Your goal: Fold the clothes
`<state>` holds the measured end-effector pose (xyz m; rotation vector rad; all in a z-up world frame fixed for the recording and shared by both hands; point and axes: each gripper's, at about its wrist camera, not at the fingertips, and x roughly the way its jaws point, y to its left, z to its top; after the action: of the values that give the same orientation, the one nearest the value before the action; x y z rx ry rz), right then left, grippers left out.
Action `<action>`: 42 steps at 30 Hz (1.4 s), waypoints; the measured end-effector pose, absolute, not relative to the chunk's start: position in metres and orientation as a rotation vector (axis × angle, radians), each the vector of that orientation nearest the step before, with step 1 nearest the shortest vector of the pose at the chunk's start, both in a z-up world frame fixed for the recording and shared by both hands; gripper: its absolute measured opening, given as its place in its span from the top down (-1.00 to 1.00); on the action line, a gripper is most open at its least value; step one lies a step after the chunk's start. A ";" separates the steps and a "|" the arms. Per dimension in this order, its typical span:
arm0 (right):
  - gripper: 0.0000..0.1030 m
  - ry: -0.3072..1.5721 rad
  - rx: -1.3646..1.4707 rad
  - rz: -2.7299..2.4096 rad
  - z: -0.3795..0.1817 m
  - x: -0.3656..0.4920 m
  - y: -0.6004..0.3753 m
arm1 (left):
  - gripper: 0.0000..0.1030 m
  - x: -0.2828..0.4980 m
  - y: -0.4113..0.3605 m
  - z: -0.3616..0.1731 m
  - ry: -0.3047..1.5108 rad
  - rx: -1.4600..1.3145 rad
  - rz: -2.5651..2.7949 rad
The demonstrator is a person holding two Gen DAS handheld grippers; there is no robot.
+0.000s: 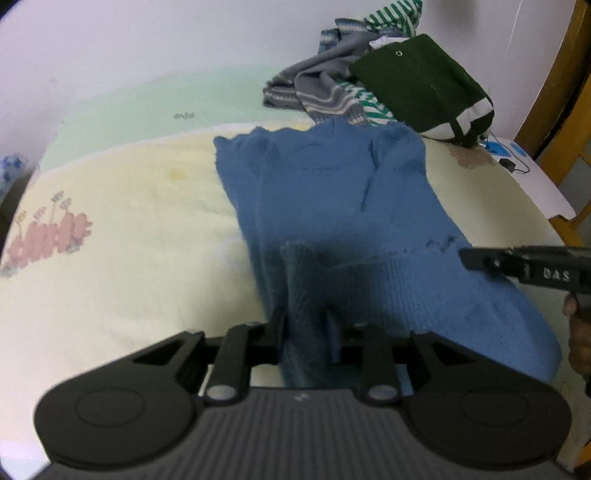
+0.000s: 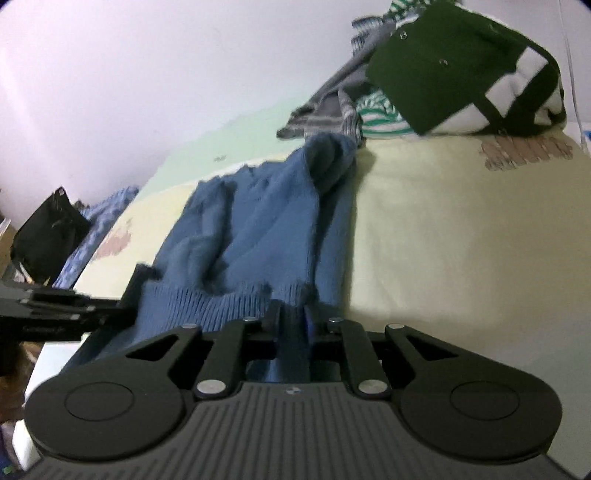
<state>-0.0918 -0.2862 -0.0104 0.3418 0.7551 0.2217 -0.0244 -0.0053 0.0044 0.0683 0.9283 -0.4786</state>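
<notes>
A blue knitted sweater (image 1: 332, 206) lies lengthwise on a pale yellow bed cover (image 1: 122, 236), with its sleeves folded inward and its ribbed hem nearest me. My left gripper (image 1: 304, 325) is shut on the hem's left part. My right gripper (image 2: 293, 319) is shut on the hem's right part, where the sweater (image 2: 258, 229) runs away toward the wall. The right gripper's body (image 1: 532, 267) shows at the right edge of the left wrist view. The left gripper's body (image 2: 70, 314) shows at the left of the right wrist view.
A heap of clothes lies at the far end of the bed: a grey striped garment (image 1: 321, 85), a green-and-white striped one (image 1: 391, 14) and a dark green piece (image 1: 421, 77). A black bag (image 2: 48, 236) stands left of the bed. A wooden frame (image 1: 561, 92) rises at the right.
</notes>
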 end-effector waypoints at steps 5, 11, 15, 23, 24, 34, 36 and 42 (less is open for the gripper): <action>-0.01 0.801 0.312 0.204 0.015 -0.110 -0.305 | 0.02 -0.043 0.026 0.019 0.942 0.007 -0.420; -0.07 0.956 0.231 0.369 0.031 -0.162 -0.298 | -0.49 -0.098 0.034 0.019 1.036 -0.003 -0.413; -0.42 0.956 0.045 0.410 0.022 -0.185 -0.268 | -0.53 -0.097 0.028 0.008 1.068 -0.067 -0.444; -0.52 0.878 -0.022 0.338 -0.010 -0.181 -0.244 | -0.46 -0.091 0.014 -0.010 1.103 -0.163 -0.501; -0.40 0.869 -0.006 0.335 -0.011 -0.181 -0.246 | -0.29 -0.090 0.011 -0.010 1.097 -0.160 -0.505; 0.39 0.825 0.026 0.365 0.016 -0.194 -0.247 | 0.63 -0.106 0.002 0.022 1.058 -0.099 -0.537; 0.40 0.824 0.015 0.382 0.023 -0.201 -0.246 | 0.64 -0.113 0.007 0.028 1.069 -0.101 -0.556; 0.40 0.888 -0.015 0.428 0.031 -0.240 -0.243 | 0.64 -0.155 0.019 0.024 1.161 -0.105 -0.626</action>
<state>-0.2400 -0.2434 0.0309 -0.0147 0.8881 0.4277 -0.1547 0.0194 0.0244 -0.1047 1.1608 -0.6257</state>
